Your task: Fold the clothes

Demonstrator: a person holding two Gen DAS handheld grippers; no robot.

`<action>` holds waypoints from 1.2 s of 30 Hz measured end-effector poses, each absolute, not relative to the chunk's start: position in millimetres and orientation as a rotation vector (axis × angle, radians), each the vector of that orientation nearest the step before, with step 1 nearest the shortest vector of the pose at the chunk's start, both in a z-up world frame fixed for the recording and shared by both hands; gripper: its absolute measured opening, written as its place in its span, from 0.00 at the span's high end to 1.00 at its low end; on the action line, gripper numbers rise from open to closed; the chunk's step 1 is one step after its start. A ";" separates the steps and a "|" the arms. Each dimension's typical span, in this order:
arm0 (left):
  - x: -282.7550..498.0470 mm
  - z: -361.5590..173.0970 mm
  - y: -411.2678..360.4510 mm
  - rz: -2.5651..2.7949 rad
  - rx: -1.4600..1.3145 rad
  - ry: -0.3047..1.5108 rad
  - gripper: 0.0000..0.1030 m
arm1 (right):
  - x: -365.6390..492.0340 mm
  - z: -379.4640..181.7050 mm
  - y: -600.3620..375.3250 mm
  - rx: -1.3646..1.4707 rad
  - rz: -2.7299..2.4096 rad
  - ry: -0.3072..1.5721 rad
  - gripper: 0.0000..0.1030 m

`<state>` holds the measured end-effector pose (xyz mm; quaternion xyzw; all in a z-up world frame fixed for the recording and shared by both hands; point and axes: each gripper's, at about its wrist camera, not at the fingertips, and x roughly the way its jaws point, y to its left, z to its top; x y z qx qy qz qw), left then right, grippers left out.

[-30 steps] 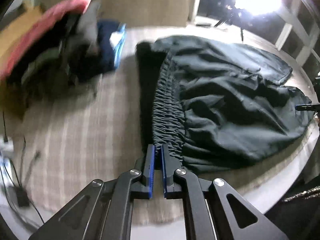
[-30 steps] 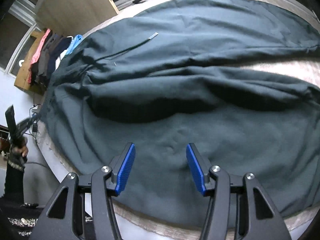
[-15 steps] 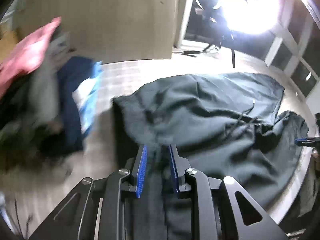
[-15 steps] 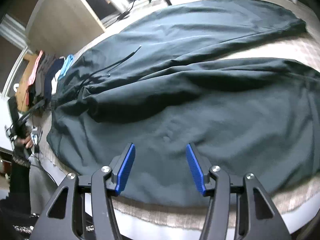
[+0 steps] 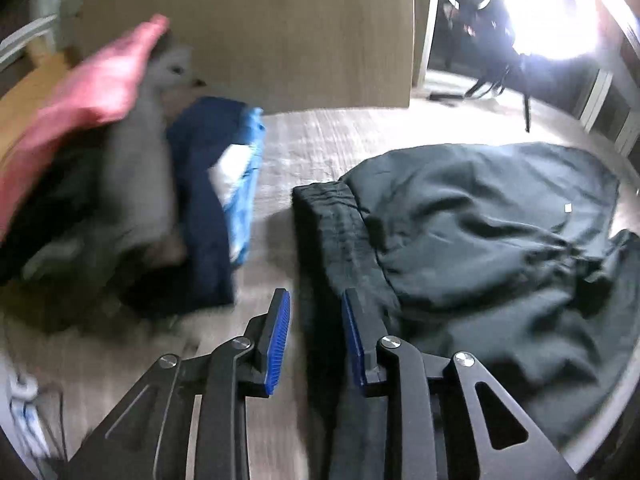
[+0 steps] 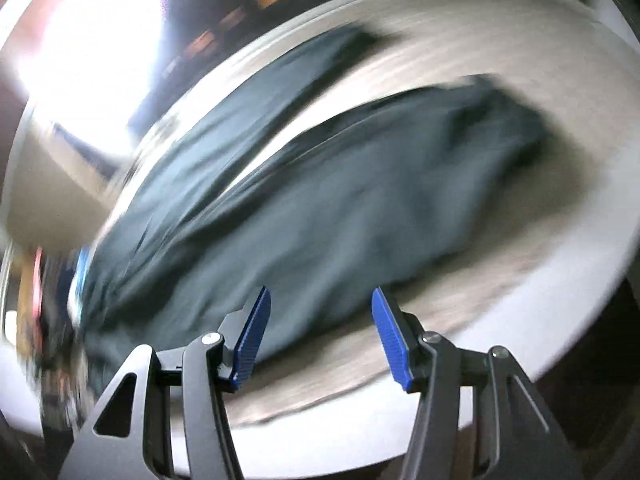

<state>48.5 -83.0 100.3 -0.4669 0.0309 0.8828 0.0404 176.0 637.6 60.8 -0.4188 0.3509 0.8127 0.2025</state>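
Dark green-black trousers (image 5: 480,240) lie spread on the cloth-covered table, with the gathered elastic waistband (image 5: 332,224) towards me in the left wrist view. My left gripper (image 5: 314,336) is open, its blue pads either side of the waistband strip just below them, not closed on it. In the blurred right wrist view the same trousers (image 6: 320,208) stretch across the table with two legs apart. My right gripper (image 6: 318,334) is wide open and empty, above the near edge of the fabric.
A stack of folded clothes (image 5: 120,184), pink, grey, navy and light blue, sits at the left. A wooden panel (image 5: 260,32) stands behind it. A bright lamp on a tripod (image 5: 520,60) glares at the back right. The round table edge (image 6: 560,320) runs close by.
My left gripper was shut at the waistband, then opened and moved along it towards the clothes stack. My right gripper, still open, swung quickly towards the leg ends; its view is now blurred.
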 end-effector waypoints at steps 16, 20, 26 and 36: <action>182.1 94.3 -93.3 2.705 -1.603 -0.356 0.68 | 208.4 -8.1 810.0 -0.768 2.025 1.502 0.48; 188.5 100.2 -85.1 2.727 -1.592 -0.351 0.68 | 218.7 -13.6 818.2 -0.646 2.056 1.664 0.48; 184.8 95.1 -76.8 2.725 -1.631 -0.340 0.68 | 192.9 -17.3 830.7 -0.733 2.078 1.578 0.48; 189.0 80.4 -72.0 2.709 -1.684 -0.363 0.68 | 153.5 47.6 791.4 -0.863 2.231 0.922 0.96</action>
